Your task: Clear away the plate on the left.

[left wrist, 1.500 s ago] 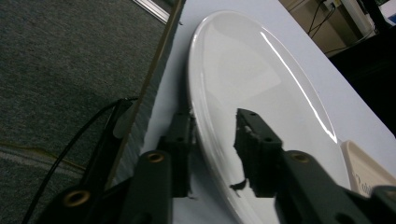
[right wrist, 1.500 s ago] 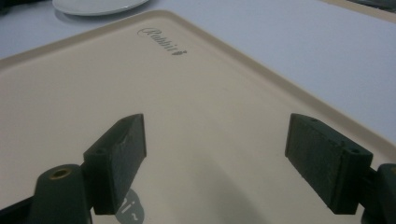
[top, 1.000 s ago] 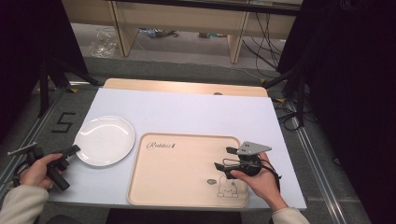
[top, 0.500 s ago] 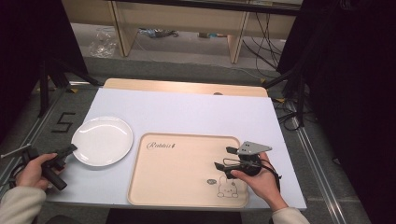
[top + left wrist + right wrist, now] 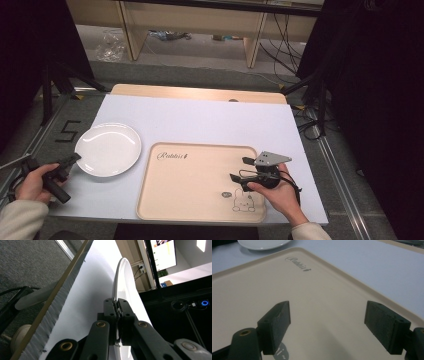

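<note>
Left tool (image 5: 117,311) remains clamped on the near rim of the white plate (image 5: 107,148), unmoved since the earlier frame. Right tool (image 5: 327,332) hovers wide open above the beige tray (image 5: 200,177), beside the plate on the desk (image 5: 210,117). Left gripper view shows the pinched rim edge-on.

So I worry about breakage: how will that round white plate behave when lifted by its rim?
The glossy round white plate looks rigid, probably ceramic, so likely slippery and chip-prone. The left gripper pinches just its thin rim, so it may tilt or sag.
</note>
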